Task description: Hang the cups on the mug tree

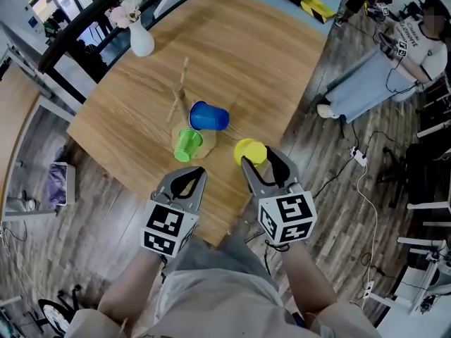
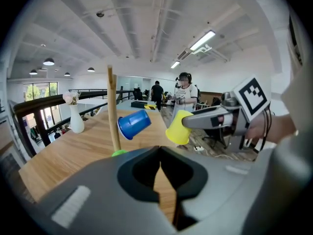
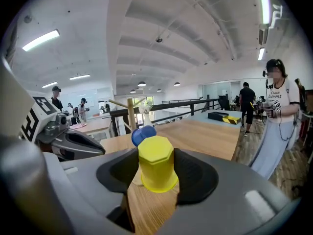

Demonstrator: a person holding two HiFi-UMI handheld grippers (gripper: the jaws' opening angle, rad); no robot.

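- While the right gripper (image 1: 259,162) is clamped on the yellow cup (image 1: 249,148), I hold it above the near edge of the table (image 1: 268,62), just short of the mug tree (image 1: 179,94). I judge that leaves room to line it up with a free peg.
- My jaws press on the cup's sides, with its closed, narrower end up in the right gripper view. I think that leaves the mouth free to slip over a peg.
- The left gripper (image 1: 192,176) is pinched together on nothing. It hangs low beside the right one, clear of the tree (spare for now, I'd say).
- The blue cup (image 1: 209,116) sits tilted on the tree, close to the stem. The green cup (image 1: 187,144) is lower, near the base.
- I cannot tell whether the green cup hangs on a low peg or just lies at the foot. The left gripper view shows only a sliver of it over the jaw body.
- The peg under the blue cup is covered.
- Thin wooden branches blend into the wooden tabletop from above, so free pegs are hard to count.
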